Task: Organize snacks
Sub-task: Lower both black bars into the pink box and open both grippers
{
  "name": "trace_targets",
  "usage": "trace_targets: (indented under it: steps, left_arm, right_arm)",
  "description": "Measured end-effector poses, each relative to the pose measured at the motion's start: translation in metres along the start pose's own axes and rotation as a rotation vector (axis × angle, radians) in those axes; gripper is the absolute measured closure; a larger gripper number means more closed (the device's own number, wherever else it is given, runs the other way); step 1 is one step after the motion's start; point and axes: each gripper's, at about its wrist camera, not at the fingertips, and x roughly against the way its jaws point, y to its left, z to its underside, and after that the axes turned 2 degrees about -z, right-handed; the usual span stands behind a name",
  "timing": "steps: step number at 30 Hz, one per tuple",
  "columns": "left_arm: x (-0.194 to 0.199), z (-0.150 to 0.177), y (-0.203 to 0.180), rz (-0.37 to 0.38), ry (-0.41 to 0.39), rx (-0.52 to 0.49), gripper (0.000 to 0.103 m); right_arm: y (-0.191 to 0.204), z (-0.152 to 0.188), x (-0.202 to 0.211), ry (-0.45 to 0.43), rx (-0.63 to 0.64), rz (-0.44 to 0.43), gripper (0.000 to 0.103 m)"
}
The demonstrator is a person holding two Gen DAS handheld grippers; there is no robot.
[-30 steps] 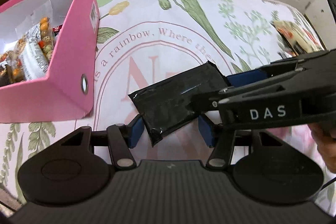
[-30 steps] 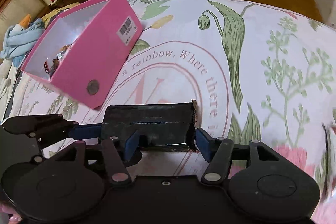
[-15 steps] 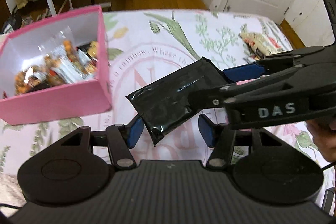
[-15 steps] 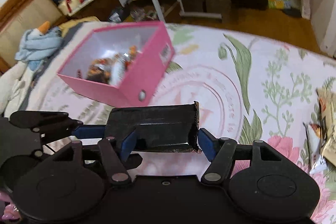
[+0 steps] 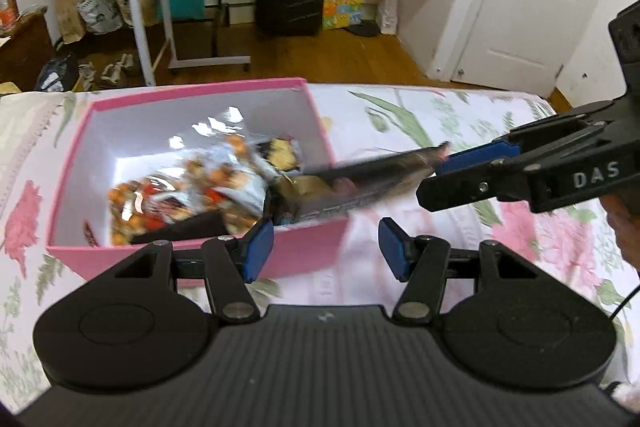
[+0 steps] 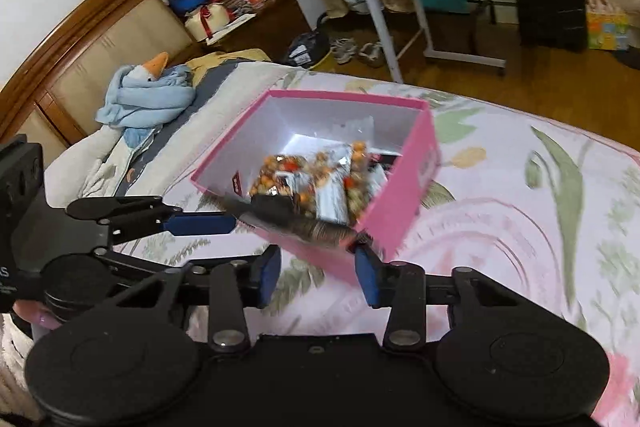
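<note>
Two grippers hang over a pink box (image 5: 312, 107) of snacks (image 5: 192, 187) on a floral bedspread (image 5: 460, 115). Right gripper (image 6: 318, 269), jaws closing, grips nothing; the blurred black packet (image 5: 360, 183) sits mid-air at the box's near corner. Left gripper (image 5: 326, 247), half open, is empty.

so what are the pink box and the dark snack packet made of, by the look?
Pink box: looks like paperboard, matte pink outside, plain white inside; thin, straight walls with crisp edges.

Dark snack packet: probably plastic or foil film, glossy black; it throws streaky highlights and shows a crimped end. It is motion-blurred at the box's corner, so the finish is only partly readable.
</note>
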Motion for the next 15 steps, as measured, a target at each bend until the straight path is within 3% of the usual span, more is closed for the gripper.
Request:
trace_targets:
  steps: [2,3,8,15]
  left_arm:
    - [-0.005,-0.006,0.017,0.026,-0.002,0.011,0.047]
    - [-0.009,-0.009,0.023,0.04,-0.003,0.014,0.048]
    - [-0.049,-0.014,0.064,0.007,0.07,0.13,0.048]
    - [-0.06,-0.004,0.066,-0.034,0.102,0.131,0.048]
  right_arm:
    - [0.002,-0.011,-0.019,0.009,0.009,-0.042,0.067]
    - [0.006,-0.014,-0.028,0.02,0.016,-0.058,0.074]
    - [0.006,-0.032,-0.072,0.02,0.027,-0.023,0.076]
    - [-0.012,-0.017,-0.065,0.036,-0.01,0.028,0.075]
